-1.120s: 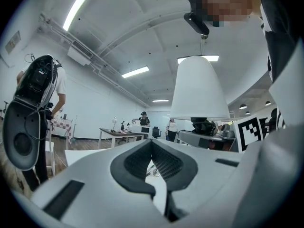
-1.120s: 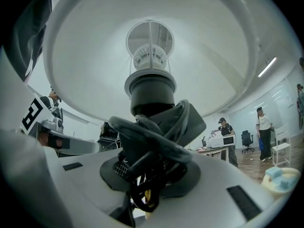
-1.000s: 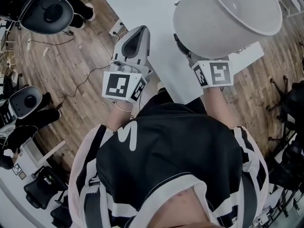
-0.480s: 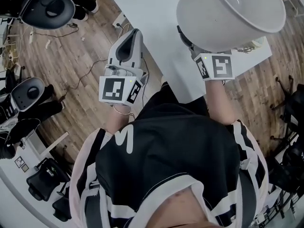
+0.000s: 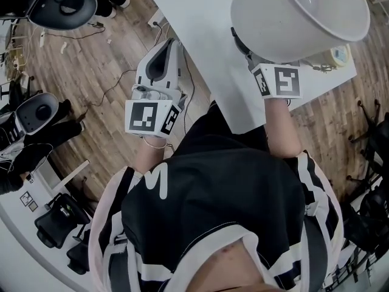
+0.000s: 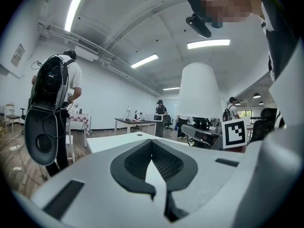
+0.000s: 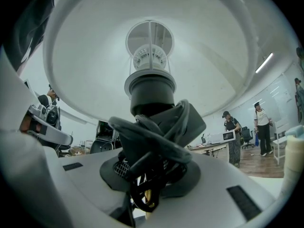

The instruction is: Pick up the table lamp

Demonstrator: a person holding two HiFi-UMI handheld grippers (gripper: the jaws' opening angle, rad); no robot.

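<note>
The table lamp has a big white shade (image 5: 301, 17) that hangs above the white table (image 5: 200, 17). From below, the right gripper view looks up into the shade (image 7: 95, 56) at the bulb socket (image 7: 149, 56). My right gripper (image 7: 147, 170) is shut on the lamp's dark stem (image 7: 151, 96), with the black cord (image 7: 152, 141) wound round it. In the head view its jaws (image 5: 243, 46) are mostly hidden under the shade. My left gripper (image 5: 172, 43) is at the table's left edge, shut and empty, with its pads (image 6: 153, 158) together. The lamp shade (image 6: 199, 96) shows to its right.
A pale roll (image 5: 340, 55) lies on the table near the far right corner. Wooden floor with a loose cable (image 5: 115, 87) and black office chairs (image 5: 64, 5) lies to the left. People stand at desks (image 6: 135, 123) across the room.
Both grippers and the lamp have sunk a little. The left gripper has drifted left in the head view. The right grip on the lamp is unchanged.
</note>
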